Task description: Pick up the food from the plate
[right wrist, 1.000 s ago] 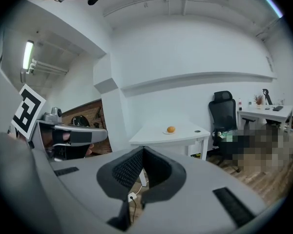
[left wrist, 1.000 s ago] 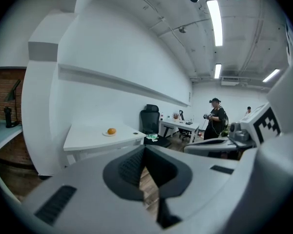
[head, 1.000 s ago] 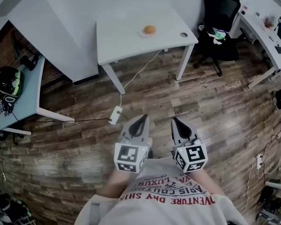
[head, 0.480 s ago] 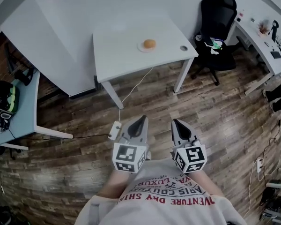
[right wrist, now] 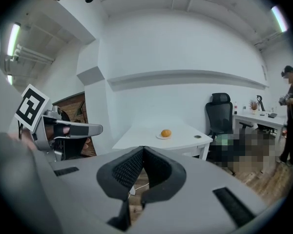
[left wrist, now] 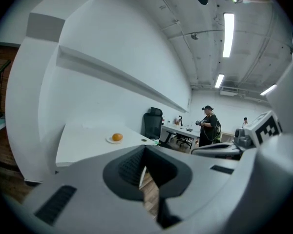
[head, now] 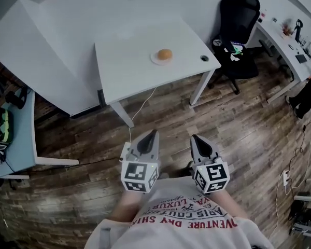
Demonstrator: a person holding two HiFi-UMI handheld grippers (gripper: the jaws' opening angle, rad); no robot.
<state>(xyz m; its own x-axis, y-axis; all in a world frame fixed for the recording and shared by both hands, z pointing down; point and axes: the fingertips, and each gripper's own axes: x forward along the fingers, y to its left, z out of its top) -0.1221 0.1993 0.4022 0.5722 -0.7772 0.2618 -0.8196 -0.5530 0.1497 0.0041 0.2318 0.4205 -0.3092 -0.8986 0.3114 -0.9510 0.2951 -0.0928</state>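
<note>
Holding left gripper (head: 151, 133) and right gripper (head: 196, 138) at waist, jaws pressed together, empty. Food (head: 165, 54) on plate (head: 155, 60) lies well ahead on table (head: 124, 66), seemingly slightly nearer left.

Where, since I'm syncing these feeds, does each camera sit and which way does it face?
Head view: on the person's head, facing steeply down at floor and table; shows shirt, left hand-held gripper, right hand-held gripper.
Left gripper view: on that gripper, looking along its shut jaws toward the table.
Right gripper view: likewise, own shut jaws below, table ahead.
Shared: all show the food on its plate.
</note>
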